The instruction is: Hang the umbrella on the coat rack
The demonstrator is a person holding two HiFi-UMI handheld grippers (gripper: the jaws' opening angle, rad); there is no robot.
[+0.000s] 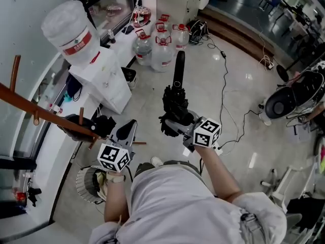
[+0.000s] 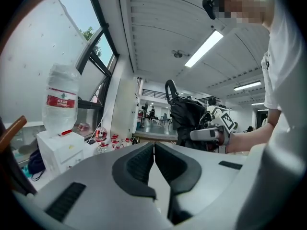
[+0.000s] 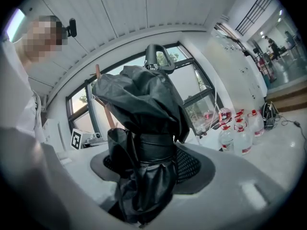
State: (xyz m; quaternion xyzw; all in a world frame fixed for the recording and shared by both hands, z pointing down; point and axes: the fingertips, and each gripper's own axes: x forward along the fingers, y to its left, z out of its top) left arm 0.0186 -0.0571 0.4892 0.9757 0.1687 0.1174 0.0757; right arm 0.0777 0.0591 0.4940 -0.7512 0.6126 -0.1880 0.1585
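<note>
A folded black umbrella [image 1: 175, 105] sticks forward from my right gripper [image 1: 184, 127], its strap-looped handle [image 1: 179, 67] pointing away from me. The jaws are shut on the wrapped canopy [image 3: 144, 114], with the handle [image 3: 158, 59] standing up beyond it in the right gripper view. My left gripper [image 1: 130, 127] is shut and holds nothing; its pads [image 2: 144, 162] meet. The wooden coat rack [image 1: 35, 113] slants across the left, with a peg [image 1: 81, 117] just left of my left gripper. From the left gripper view the umbrella [image 2: 187, 119] shows to the right.
A white water dispenser [image 1: 101, 80] with an inverted bottle [image 1: 71, 32] stands left of centre by the window. Several water jugs [image 1: 155, 50] sit behind it. A cable [image 1: 226, 95] crosses the floor. A black chair [image 1: 289, 100] stands right. A wire basket [image 1: 89, 184] lies at my feet.
</note>
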